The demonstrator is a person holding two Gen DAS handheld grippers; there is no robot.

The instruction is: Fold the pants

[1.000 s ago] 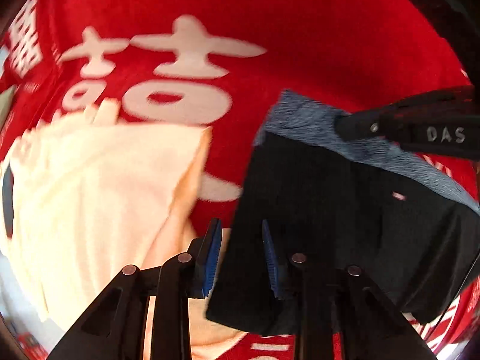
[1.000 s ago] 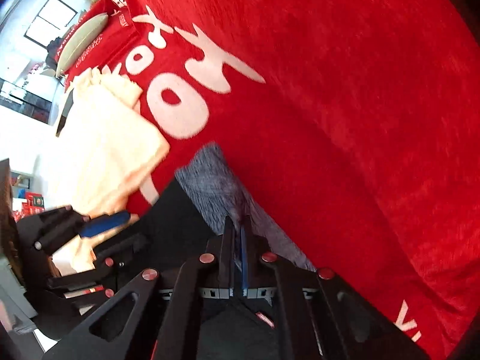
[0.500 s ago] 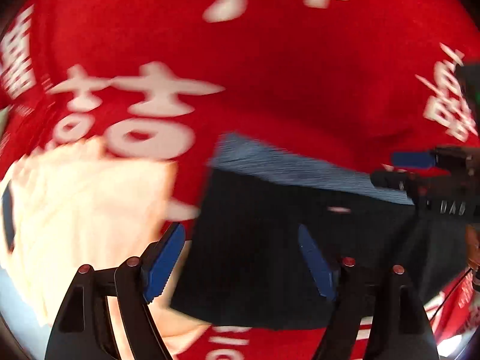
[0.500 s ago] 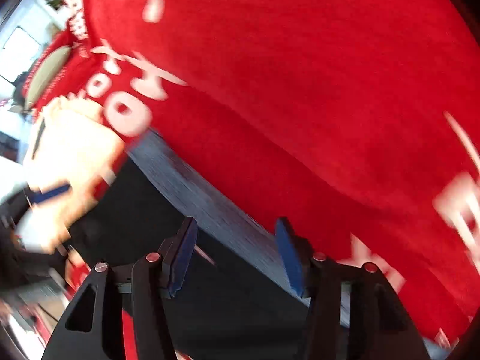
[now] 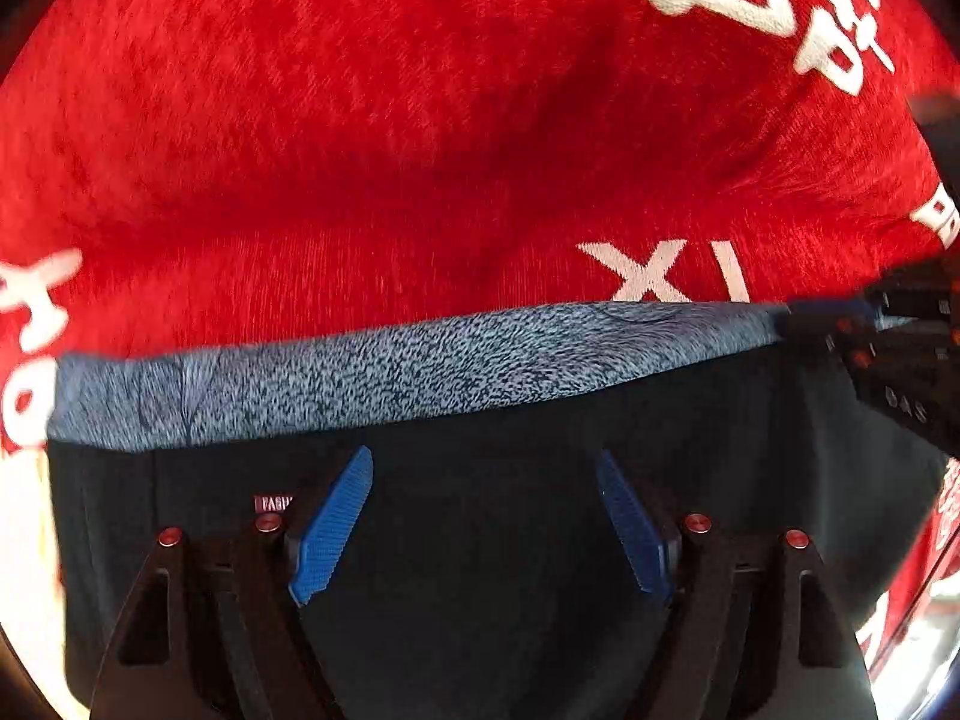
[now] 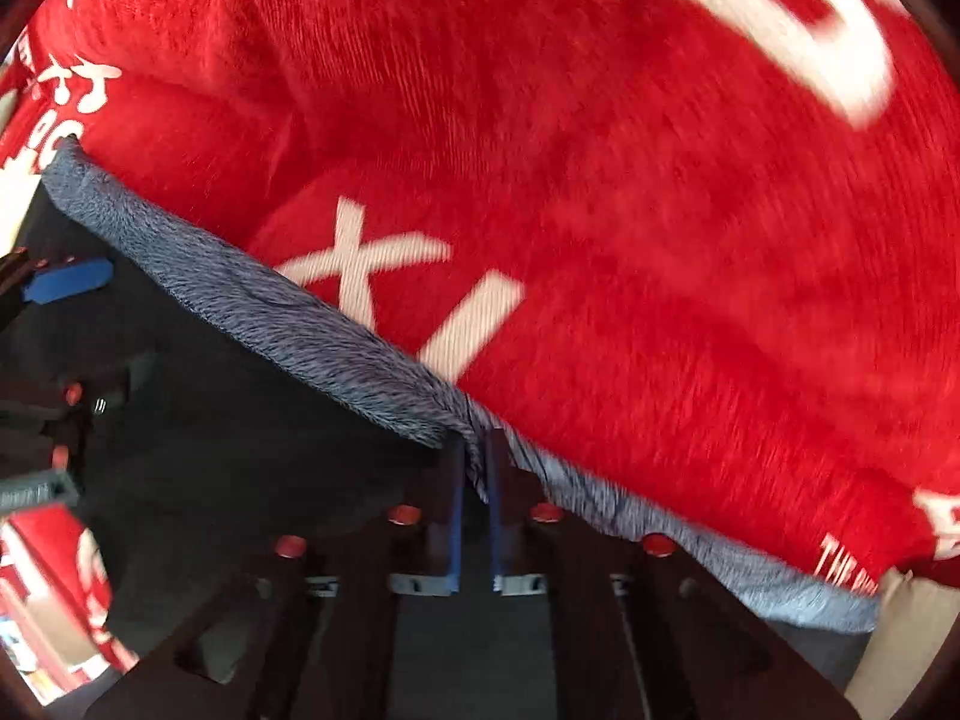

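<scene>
Right claw (image 6: 474, 480), just closed, is seen pinching the grey waistband (image 6: 312, 336) of the black pants (image 5: 480, 540), likely to drag a fold; left claw (image 5: 486, 516) is held wide open, empty, above them on the red blanket (image 5: 420, 150).

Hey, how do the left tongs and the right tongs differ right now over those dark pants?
The left tongs stand wide open, holding nothing, while the right tongs are shut on the grey waistband, having just closed. The left tongs hang over the dark body of the pants, mid-width; the right tongs sit at the waistband edge, toward one end. Both have blue pads and point down at the same garment on the red blanket.
</scene>
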